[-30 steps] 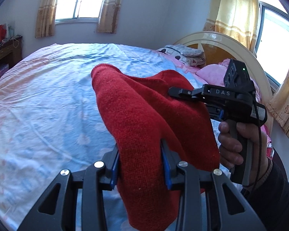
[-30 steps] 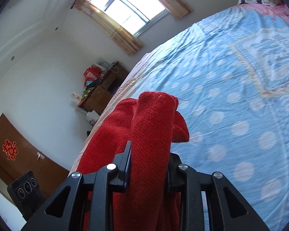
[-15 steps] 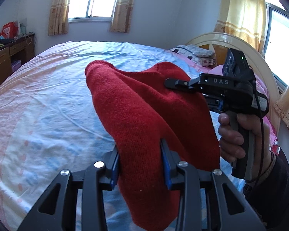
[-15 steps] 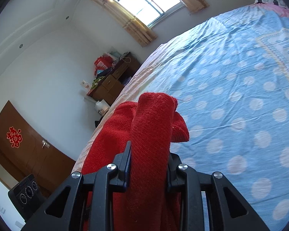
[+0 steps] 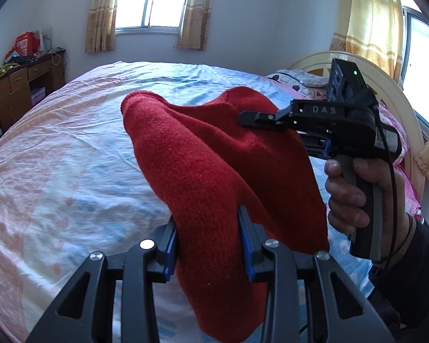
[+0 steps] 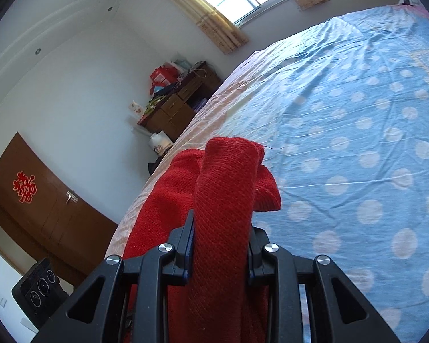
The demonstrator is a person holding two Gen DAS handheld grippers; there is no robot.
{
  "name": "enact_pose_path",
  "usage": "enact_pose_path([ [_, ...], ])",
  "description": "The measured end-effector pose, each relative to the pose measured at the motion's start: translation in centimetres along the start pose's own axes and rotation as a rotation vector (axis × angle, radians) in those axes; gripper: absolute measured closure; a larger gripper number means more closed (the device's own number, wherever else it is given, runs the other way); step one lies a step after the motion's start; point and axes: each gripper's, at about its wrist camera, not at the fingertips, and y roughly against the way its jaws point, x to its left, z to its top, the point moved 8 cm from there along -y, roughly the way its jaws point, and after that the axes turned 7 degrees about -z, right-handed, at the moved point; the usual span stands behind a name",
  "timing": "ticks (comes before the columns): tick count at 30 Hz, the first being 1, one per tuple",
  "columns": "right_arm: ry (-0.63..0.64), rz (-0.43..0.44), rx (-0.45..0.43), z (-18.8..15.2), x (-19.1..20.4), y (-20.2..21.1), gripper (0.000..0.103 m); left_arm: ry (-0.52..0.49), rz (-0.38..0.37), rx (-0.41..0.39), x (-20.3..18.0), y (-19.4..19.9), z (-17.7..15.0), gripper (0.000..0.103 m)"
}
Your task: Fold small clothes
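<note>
A red knitted garment [image 5: 214, 165] hangs in the air above the bed, held by both grippers. My left gripper [image 5: 208, 228] is shut on one bunched edge of it. My right gripper [image 6: 220, 228] is shut on another bunched edge [image 6: 228, 177]. In the left wrist view the right gripper [image 5: 323, 117] shows at the right, held by a hand, its fingers reaching into the cloth. The garment's lower part droops below the left fingers. The far side of the garment is hidden.
A bed with a blue and pink spotted sheet [image 5: 71, 154] lies below. Pillows [image 5: 300, 80] and a cream headboard [image 5: 394, 97] stand at the right. A wooden desk [image 5: 23, 83] with clutter stands by the far wall, a brown door [image 6: 43, 208] beside it.
Both grippers have lifted and tilted with the red garment still gripped; the views show more of the windows and wall. The grips have not changed.
</note>
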Motion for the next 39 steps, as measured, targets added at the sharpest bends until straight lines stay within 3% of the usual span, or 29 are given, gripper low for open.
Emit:
enact_pose_path([
  [20,0.105,0.035,0.099,-2.6,6.5,-5.9,0.075,0.098,0.052,-0.008,4.3,3.4,-2.8,0.065],
  [39,0.134,0.048,0.174,-4.9,8.5,-10.3,0.075,0.162,0.097,0.022,7.0,4.2,-5.5,0.065],
])
